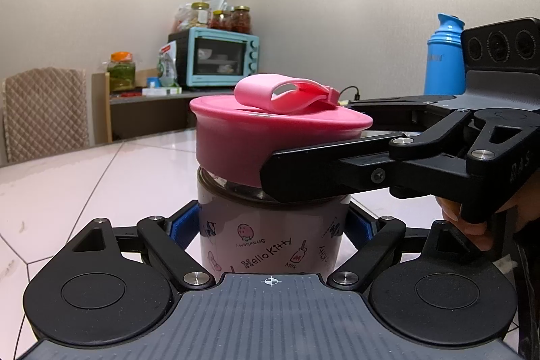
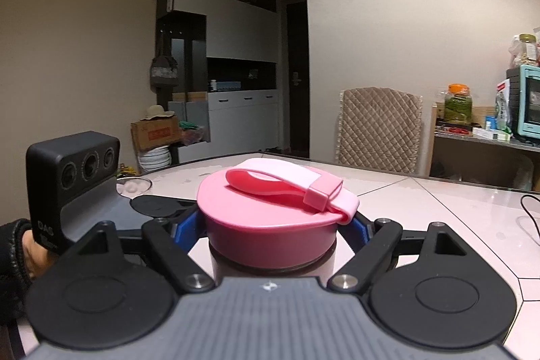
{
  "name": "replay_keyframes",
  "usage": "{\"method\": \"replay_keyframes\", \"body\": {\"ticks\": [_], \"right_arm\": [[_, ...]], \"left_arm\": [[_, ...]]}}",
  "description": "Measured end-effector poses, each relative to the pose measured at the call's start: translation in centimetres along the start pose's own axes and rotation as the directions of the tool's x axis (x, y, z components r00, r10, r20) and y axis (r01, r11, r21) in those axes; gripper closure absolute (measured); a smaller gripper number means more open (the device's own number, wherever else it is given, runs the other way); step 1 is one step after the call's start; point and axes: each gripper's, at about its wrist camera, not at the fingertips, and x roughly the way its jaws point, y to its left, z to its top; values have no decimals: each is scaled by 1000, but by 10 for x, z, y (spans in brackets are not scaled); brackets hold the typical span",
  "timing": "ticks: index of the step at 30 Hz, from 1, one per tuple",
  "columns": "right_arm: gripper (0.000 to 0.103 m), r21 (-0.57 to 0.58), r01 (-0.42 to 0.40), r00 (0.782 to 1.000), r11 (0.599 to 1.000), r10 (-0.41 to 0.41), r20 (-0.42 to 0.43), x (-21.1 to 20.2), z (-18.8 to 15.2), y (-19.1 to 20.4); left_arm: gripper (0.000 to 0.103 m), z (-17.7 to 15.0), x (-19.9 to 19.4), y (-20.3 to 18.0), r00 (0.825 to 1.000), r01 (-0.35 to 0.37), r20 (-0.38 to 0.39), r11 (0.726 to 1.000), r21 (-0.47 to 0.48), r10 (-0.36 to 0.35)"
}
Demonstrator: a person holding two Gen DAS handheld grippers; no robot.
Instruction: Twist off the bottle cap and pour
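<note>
L gripper (image 1: 273, 225) clamps glass bottle (image 1: 270, 242) body – slick, fragile – R gripper (image 2: 273, 225) pinches pink cap (image 2: 270, 225) rim w/ soft strap.

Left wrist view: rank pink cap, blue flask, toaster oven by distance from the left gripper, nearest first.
1. Pink cap: directly ahead, atop the bottle that the left gripper holds.
2. Blue flask: on the right, farther back.
3. Toaster oven: far corner, left of centre.

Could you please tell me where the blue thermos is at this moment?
In the left wrist view, the blue thermos stands upright at the far right against the wall, just behind the right gripper's camera housing and beyond the pink cap.
</note>
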Motion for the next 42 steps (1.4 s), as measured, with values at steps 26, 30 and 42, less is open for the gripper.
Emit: {"method": "replay_keyframes", "body": {"ticks": [26,30,42], "right_arm": [[19,5,-5,999,1000,5,53,-2,1,0],[19,7,-1,998,1000,1,55,-2,1,0],[19,19,19,998,1000,-20,65,-6,3,-3]], "left_arm": [[13,0,0,0,1000,0,0,1000,0,0],[13,0,0,0,1000,0,0,1000,0,0],[13,0,0,0,1000,0,0,1000,0,0]]}}
